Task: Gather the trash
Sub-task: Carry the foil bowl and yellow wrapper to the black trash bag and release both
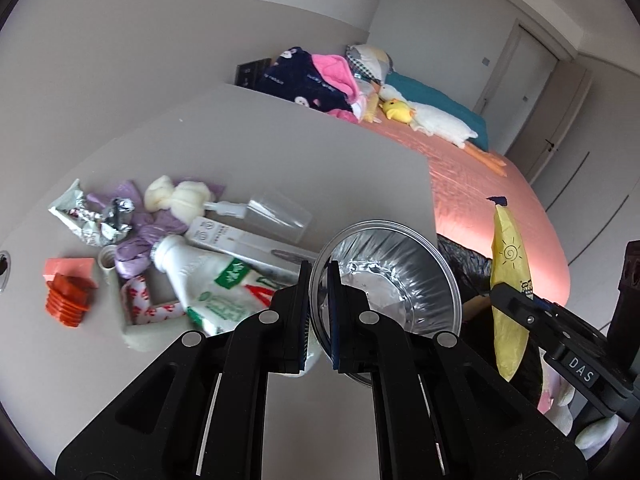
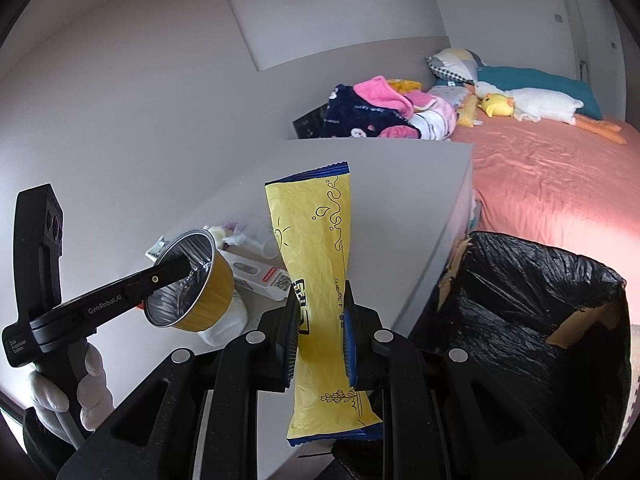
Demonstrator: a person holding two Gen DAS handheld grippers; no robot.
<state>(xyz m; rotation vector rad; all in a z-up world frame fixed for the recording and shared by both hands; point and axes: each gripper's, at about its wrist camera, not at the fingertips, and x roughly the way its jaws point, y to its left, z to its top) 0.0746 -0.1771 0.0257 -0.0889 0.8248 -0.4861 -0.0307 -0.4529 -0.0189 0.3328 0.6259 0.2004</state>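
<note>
The left gripper (image 1: 319, 312) is clamped on the rim of a foil cup (image 1: 394, 276), one finger inside and one outside the wall; the cup, silver within and gold outside, is held off the worktop (image 1: 248, 152) with its mouth tilted toward the camera; in the right wrist view the same gripper (image 2: 188, 268) reaches in from the left, level and slightly raised, with a white-gloved hand (image 2: 68, 392) wrapped round its handle below. The right gripper (image 2: 320, 336) is closed on the middle of a yellow snack wrapper (image 2: 316, 280), which stands upright between its fingers, blue-edged at both ends; it is held just beside a bin lined with a black trash bag (image 2: 520, 308), between the worktop and the bed (image 2: 552, 176). More trash lies on the worktop behind the cup: a white squeeze tube (image 1: 212, 284), crumpled foil (image 1: 96, 220), a purple bag (image 1: 160, 220), a clear plastic cup (image 1: 280, 216) and an orange cap (image 1: 68, 300).
</note>
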